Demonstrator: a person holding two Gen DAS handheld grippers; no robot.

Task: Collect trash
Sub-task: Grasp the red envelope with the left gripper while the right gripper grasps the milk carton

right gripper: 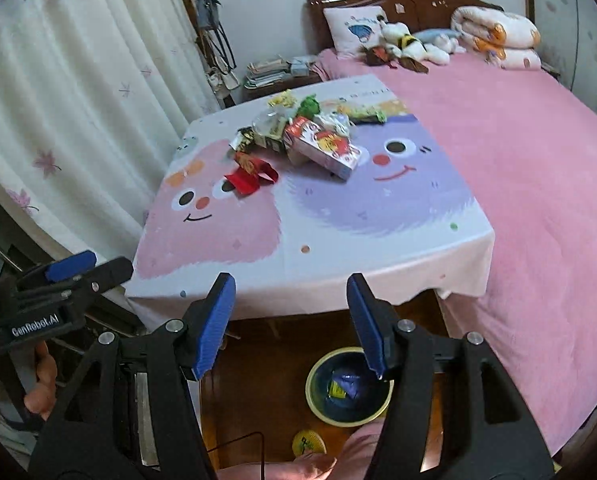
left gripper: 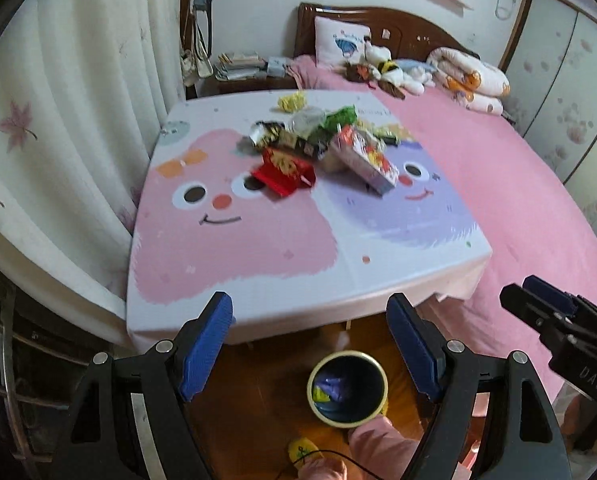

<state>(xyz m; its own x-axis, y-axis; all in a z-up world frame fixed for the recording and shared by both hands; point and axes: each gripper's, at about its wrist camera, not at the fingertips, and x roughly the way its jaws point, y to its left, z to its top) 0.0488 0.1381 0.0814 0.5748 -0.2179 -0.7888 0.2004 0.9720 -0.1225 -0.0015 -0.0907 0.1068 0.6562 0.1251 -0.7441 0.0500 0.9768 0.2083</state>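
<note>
A heap of wrappers and snack packets [left gripper: 322, 136] [right gripper: 298, 136] lies on the far half of a table covered by a cartoon-face cloth [left gripper: 234, 248] [right gripper: 338, 240]. A red packet [left gripper: 284, 172] [right gripper: 252, 174] and a white box [left gripper: 368, 162] [right gripper: 328, 152] sit nearest me. On the floor below the table's near edge stands a round bin [left gripper: 374, 372] [right gripper: 316, 372] with some purple and yellow trash inside. My left gripper [left gripper: 312, 344] and right gripper [right gripper: 292, 324] both hang open and empty above the floor, short of the table.
A pink bed [left gripper: 498, 184] [right gripper: 518, 152] with pillow, plush toys and a rolled quilt fills the right. White curtains [left gripper: 66, 120] hang on the left. A person's pink-trousered legs [left gripper: 378, 444] and yellow slipper [right gripper: 308, 442] are beside the bin.
</note>
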